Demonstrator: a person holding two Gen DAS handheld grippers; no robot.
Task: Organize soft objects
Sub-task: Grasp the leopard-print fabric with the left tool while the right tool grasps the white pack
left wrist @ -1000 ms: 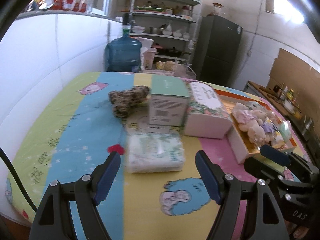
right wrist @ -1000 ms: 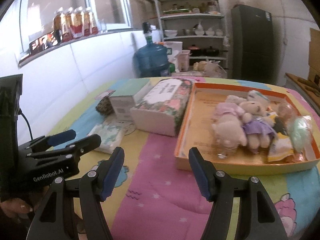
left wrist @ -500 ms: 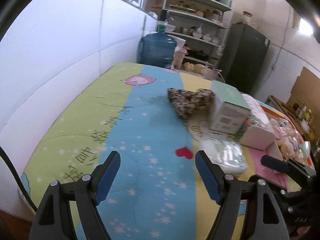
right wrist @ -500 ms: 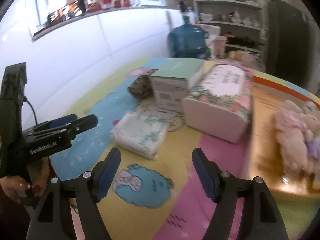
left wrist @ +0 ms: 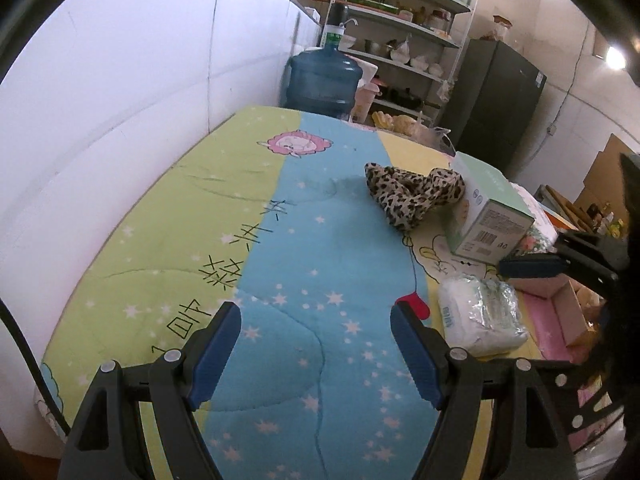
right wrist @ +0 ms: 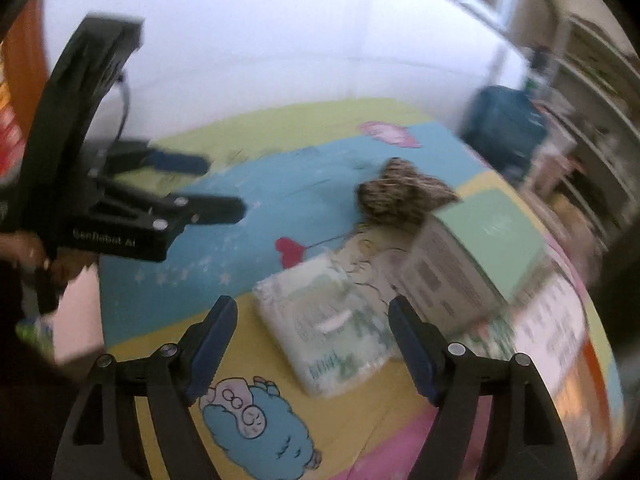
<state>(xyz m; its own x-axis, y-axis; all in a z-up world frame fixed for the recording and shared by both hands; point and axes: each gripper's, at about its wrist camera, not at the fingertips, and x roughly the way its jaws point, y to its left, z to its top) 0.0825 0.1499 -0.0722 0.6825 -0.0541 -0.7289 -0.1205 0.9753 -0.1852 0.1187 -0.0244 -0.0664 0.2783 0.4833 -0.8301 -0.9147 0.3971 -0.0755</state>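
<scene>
Two grippers are seen spread wide, nothing grasped. The right gripper (right wrist: 312,340), its jaws just widened, is poised over the wrapped tissue pack (right wrist: 328,330) on the quilt (left wrist: 304,264). The left gripper (left wrist: 316,348) is held above bare quilt. The leopard-print cloth (left wrist: 412,196) lies against the green-topped box (left wrist: 486,216).

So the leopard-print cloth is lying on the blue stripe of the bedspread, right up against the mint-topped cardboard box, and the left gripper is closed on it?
Not quite. The left gripper is open and empty, over bare blue bedspread. The leopard-print cloth lies farther off, against the mint-topped cardboard box, as the left wrist view shows.
</scene>
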